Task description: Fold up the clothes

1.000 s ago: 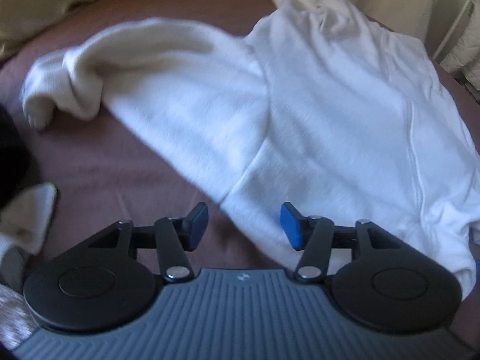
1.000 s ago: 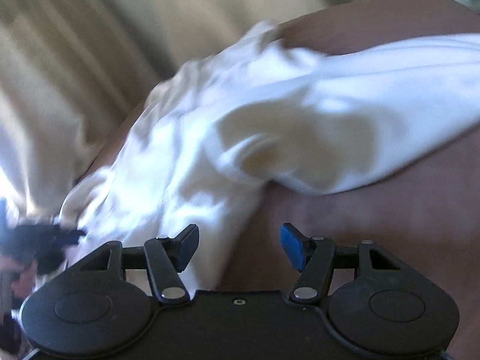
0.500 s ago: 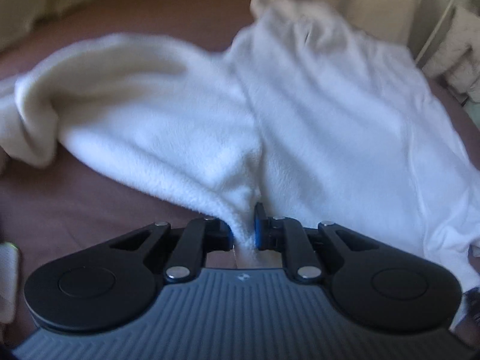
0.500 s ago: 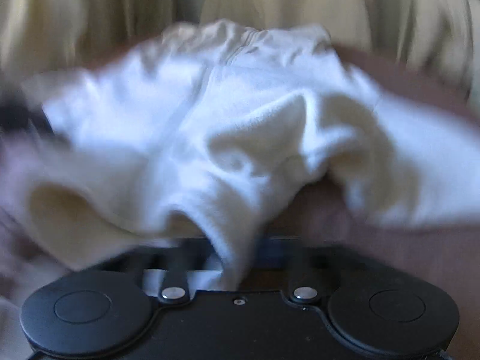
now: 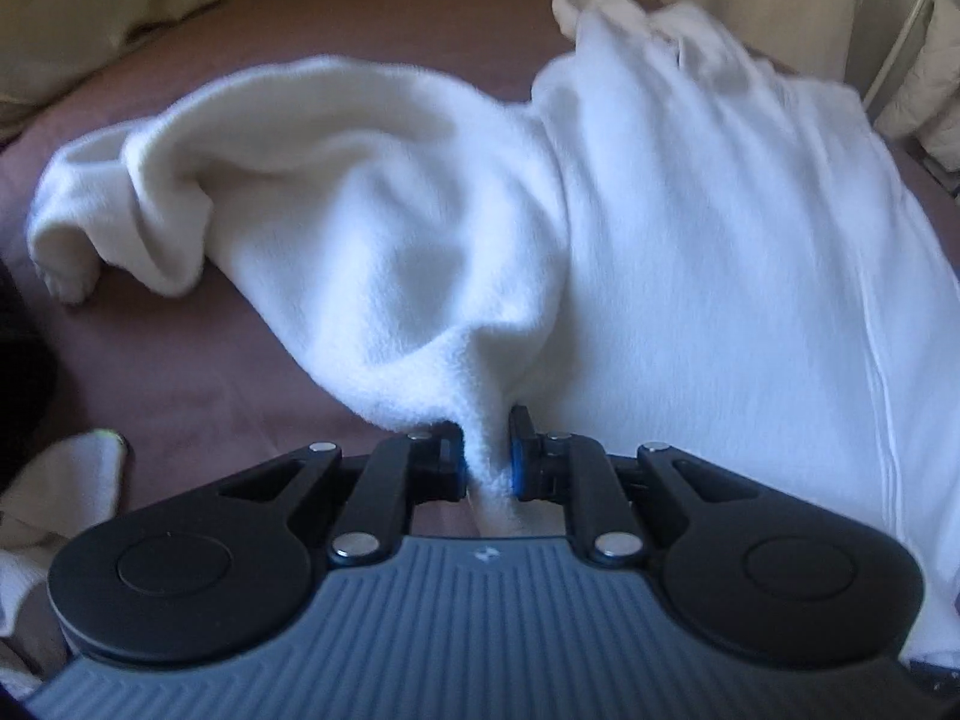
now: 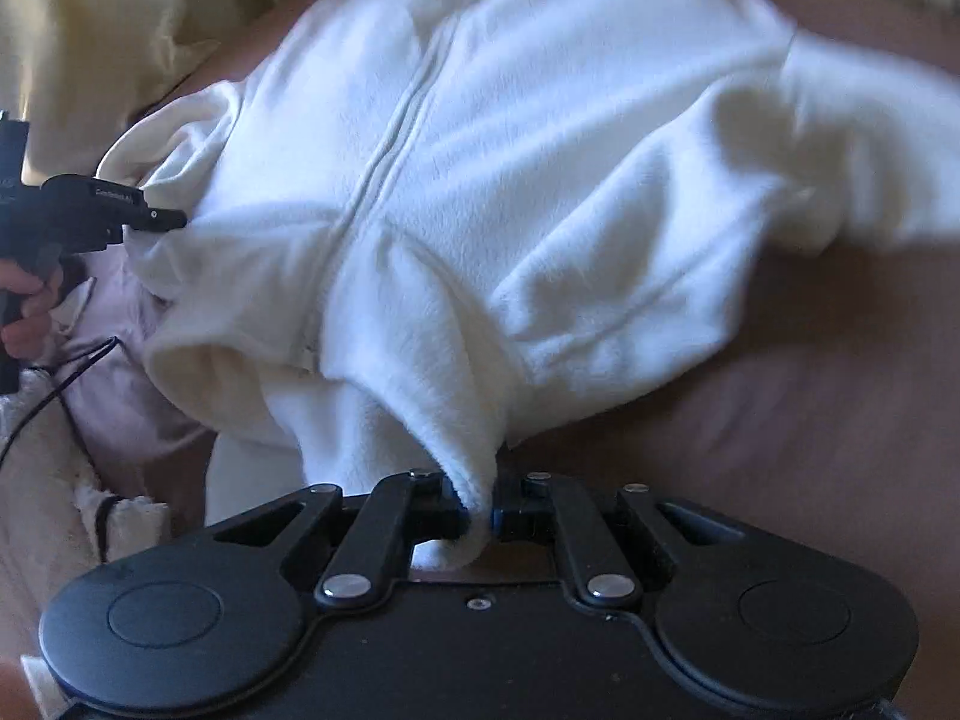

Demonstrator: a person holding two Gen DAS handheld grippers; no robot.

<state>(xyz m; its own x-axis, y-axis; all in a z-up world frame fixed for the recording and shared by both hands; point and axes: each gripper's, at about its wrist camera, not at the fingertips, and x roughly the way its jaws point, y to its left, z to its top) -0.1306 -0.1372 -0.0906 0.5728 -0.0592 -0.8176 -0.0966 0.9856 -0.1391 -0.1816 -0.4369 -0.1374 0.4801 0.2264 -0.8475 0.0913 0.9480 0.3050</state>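
Observation:
A white fleece zip jacket (image 5: 690, 252) lies spread on a brown bed sheet (image 5: 180, 372). My left gripper (image 5: 486, 459) is shut on a fold of the fleece near where its left sleeve (image 5: 288, 180) meets the body, lifting it a little. The sleeve bunches toward the left. In the right wrist view the same jacket (image 6: 540, 150) shows its zipper running up the middle. My right gripper (image 6: 479, 510) is shut on a fold of the fleece near the jacket's edge. The left gripper (image 6: 162, 219) also shows at the far left of that view, pinching the fabric.
Cream curtains (image 5: 120, 6) hang behind the bed. Other pale cloth (image 5: 54, 498) lies at the lower left of the left wrist view. A pale lilac garment (image 6: 114, 360) and a thin black cable (image 6: 54, 384) lie at the left of the right wrist view.
Both grippers were open above the jacket a second ago. Each has since closed on a fold of the fleece and pulled it up, bunching the sleeve.

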